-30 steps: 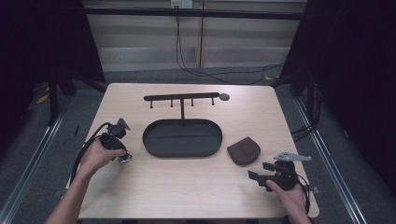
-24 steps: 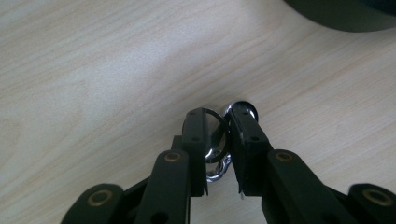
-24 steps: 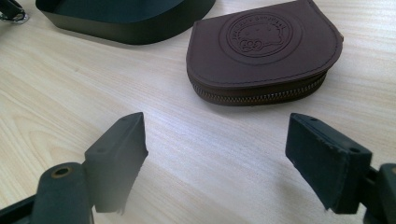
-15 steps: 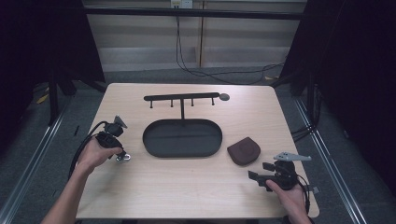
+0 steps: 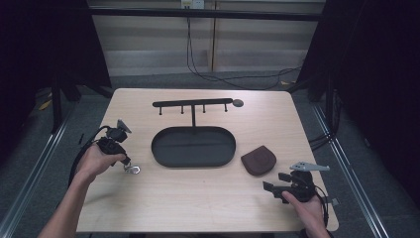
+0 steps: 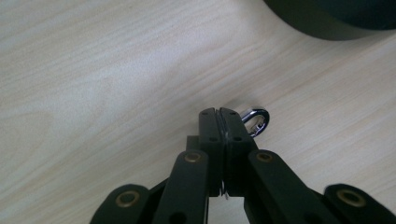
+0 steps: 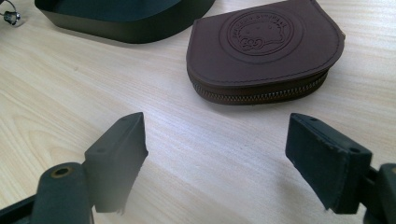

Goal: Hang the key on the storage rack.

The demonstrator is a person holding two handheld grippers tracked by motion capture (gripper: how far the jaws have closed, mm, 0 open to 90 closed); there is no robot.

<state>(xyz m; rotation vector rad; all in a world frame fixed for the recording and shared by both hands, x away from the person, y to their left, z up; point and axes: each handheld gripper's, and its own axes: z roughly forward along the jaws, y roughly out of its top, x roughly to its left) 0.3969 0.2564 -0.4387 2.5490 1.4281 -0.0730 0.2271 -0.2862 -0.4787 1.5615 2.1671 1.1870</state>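
Observation:
My left gripper (image 5: 128,163) (image 6: 218,112) points down at the left side of the wooden table, left of the black oval tray (image 5: 158,148). Its jaws have just been closing and now press together on a small silver metal ring (image 6: 255,121) (image 5: 132,169), whose loop sticks out to one side of the pads. Near the front right edge my right gripper (image 5: 270,187) (image 7: 217,140) stands open with nothing between its jaws. It faces a brown zipped leather pouch (image 7: 261,51) (image 5: 258,159), which lies a short way ahead of it, untouched.
A black rack with several hooks (image 5: 193,104) stands behind the tray on a thin post. The tray's wall (image 7: 121,25) lies beyond the pouch in the right gripper view. Dark floor and rails surround the table; cables trail from both grippers.
The left hand has shifted slightly toward the near edge and lowered onto the silver ring, and its jaws have closed on it. The right hand has kept still.

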